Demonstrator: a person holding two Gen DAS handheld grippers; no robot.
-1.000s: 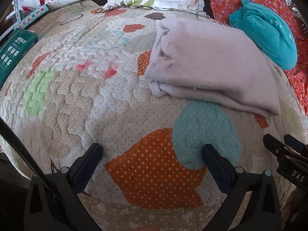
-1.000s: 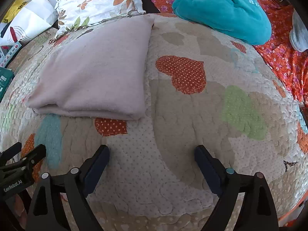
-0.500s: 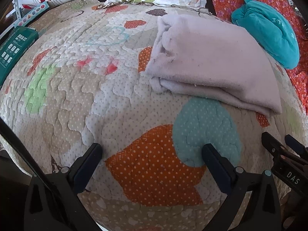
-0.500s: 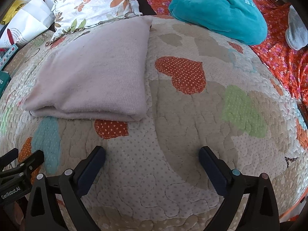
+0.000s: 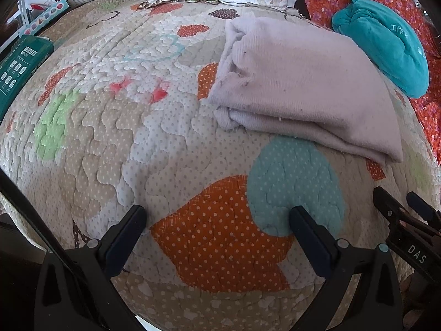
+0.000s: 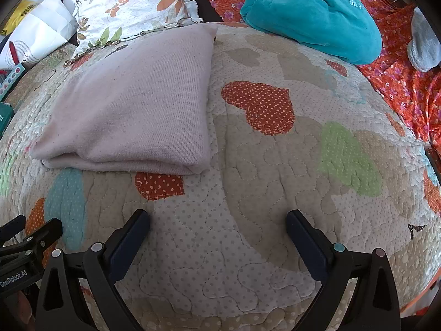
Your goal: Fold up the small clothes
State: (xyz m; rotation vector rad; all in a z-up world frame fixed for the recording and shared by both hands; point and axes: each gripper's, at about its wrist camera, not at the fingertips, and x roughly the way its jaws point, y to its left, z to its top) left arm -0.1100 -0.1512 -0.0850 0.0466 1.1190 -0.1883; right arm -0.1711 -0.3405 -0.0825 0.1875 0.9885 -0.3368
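Observation:
A pale lilac knit garment point(image 5: 303, 82) lies folded in a flat rectangle on the quilt; it also shows in the right wrist view point(image 6: 137, 104). My left gripper point(image 5: 217, 218) is open and empty, held above the quilt short of the garment's near left corner. My right gripper point(image 6: 217, 220) is open and empty, short of the garment's near right corner. The right gripper shows at the right edge of the left wrist view point(image 5: 405, 220), and the left gripper at the left edge of the right wrist view point(image 6: 30, 237).
The patchwork heart quilt point(image 6: 275, 165) covers the bed. A teal plush garment point(image 6: 311, 13) lies at the back right on red floral fabric point(image 6: 399, 82). A floral pillow point(image 6: 132, 2), a white bag point(image 6: 35, 35) and a green box point(image 5: 16, 69) sit at the back left.
Both grippers have drawn back slightly from the folded garment and stay open. The garment has not moved.

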